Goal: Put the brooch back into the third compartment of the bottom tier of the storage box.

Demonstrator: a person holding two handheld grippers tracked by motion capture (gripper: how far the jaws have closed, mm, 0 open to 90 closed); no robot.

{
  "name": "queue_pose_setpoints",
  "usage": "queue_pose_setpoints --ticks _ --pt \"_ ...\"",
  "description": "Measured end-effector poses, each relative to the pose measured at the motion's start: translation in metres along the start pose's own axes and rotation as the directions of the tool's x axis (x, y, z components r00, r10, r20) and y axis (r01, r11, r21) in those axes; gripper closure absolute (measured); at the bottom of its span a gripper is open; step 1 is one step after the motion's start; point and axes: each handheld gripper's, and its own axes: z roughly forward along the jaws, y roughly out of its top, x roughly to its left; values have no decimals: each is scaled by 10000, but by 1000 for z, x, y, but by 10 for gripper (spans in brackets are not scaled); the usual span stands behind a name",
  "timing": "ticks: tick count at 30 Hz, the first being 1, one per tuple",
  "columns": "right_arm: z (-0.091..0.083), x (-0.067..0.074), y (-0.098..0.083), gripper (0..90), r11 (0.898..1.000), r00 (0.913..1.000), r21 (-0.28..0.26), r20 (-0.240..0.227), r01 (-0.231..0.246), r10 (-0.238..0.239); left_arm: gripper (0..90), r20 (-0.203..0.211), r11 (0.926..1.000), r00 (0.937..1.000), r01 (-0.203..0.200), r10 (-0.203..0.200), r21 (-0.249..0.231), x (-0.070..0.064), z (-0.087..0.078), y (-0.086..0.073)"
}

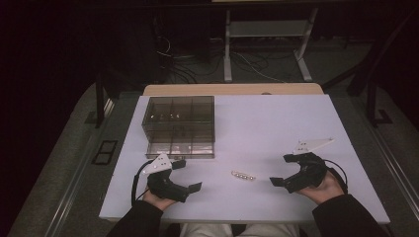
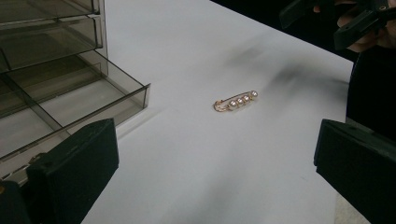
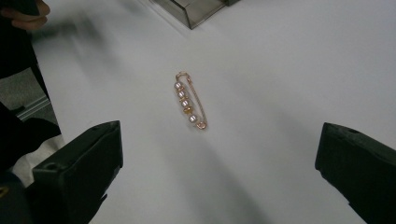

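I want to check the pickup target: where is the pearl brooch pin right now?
In the high view the pearl brooch pin lies flat on the white table, near its front edge, between the two open hand-held grippers, untouched.

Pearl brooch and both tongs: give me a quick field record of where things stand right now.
item: pearl brooch, gold pin with a row of pearls, lying flat on the white table
item contact: untouched, apart from both tongs
left tongs: open, resting near the table's front edge, left of the brooch
right tongs: open, right of the brooch
box: smoky clear drawer box at the table's far left, lowest drawer pulled out, its compartments look empty
brooch position: between the two tongs, in front of the box
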Motion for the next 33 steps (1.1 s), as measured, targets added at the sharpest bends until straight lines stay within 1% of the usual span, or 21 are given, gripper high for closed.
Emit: queue_pose_setpoints --ticks 5,7,13,18,21,22,33 --pt "1 2 5 4 10000 10000 71 -71 62 -61 0 5 10000 10000 -1 1 -1 0 0 0" --pt "4 2 8 3 9998 9998 114 -131 160 -158 0 11 10000 10000 -9 9 6 0 0 0" --pt "7 2 13 3 9996 9996 226 -223 194 -189 0 15 10000 10000 -29 29 16 0 0 0" --pt "13 3 18 3 9987 9989 385 -335 345 -332 0 26 10000 10000 -33 33 28 0 0 0" --pt "15 4 20 4 9983 9988 461 -361 348 -332 0 30 10000 10000 -35 35 26 0 0 0" --pt "17 4 22 3 9977 9983 513 -409 432 -411 0 27 10000 10000 -38 38 32 0 0 0" --pt "27 6 28 3 9960 9964 644 -622 624 -584 0 50 10000 10000 -16 16 32 0 1 0"
